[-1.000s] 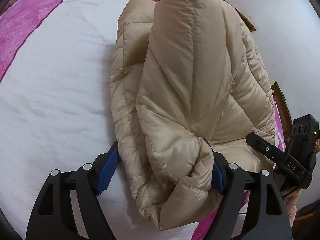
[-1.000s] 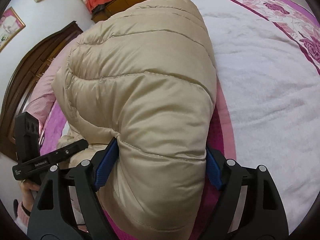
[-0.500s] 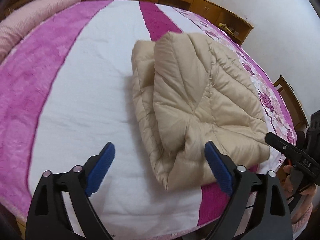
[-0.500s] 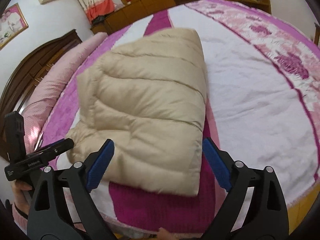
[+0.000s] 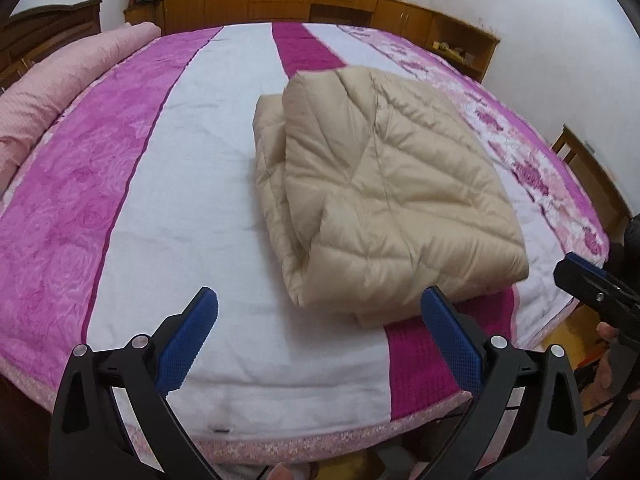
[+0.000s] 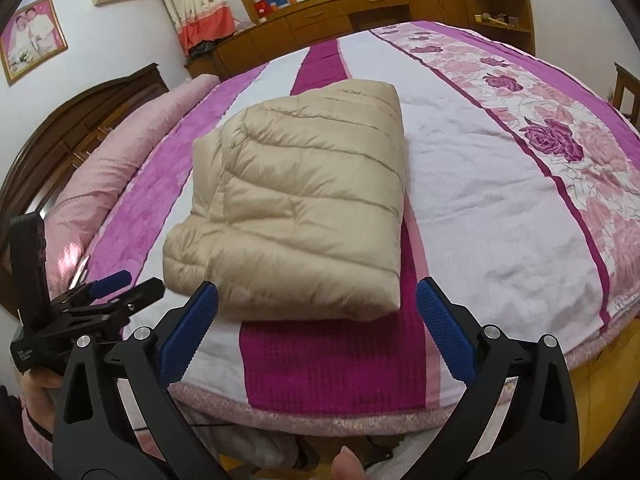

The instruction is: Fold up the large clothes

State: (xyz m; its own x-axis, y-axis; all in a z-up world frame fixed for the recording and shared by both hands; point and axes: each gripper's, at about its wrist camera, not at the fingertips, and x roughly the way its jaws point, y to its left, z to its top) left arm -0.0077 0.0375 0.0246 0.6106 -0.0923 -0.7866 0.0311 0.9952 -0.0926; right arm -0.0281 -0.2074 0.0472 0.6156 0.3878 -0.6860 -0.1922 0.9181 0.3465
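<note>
My left tongs (image 5: 318,318) are still spreading, the blue pads (image 5: 448,340) already wide apart with nothing between them but open bedspread. My right tongs (image 6: 316,314) are opening the same way, and nothing sits between them either; both sets are clear of the cloth.

The beige quilted down jacket (image 5: 384,188) lies folded into a thick, roughly rectangular bundle on the bed (image 5: 192,184), near the foot edge closest to me. It rests across the white band and the dark magenta stripe (image 6: 332,360) of the pink and white bedspread, its layered folded edges showing along its left side in the left wrist view. From the right wrist view the jacket (image 6: 304,204) sits just beyond the pad tips, its near edge not touching them.

A pink rolled bolster (image 5: 60,84) lies along the head end by the dark wooden headboard (image 6: 76,120). Wooden cabinets (image 5: 304,4) line the far wall under a window.
</note>
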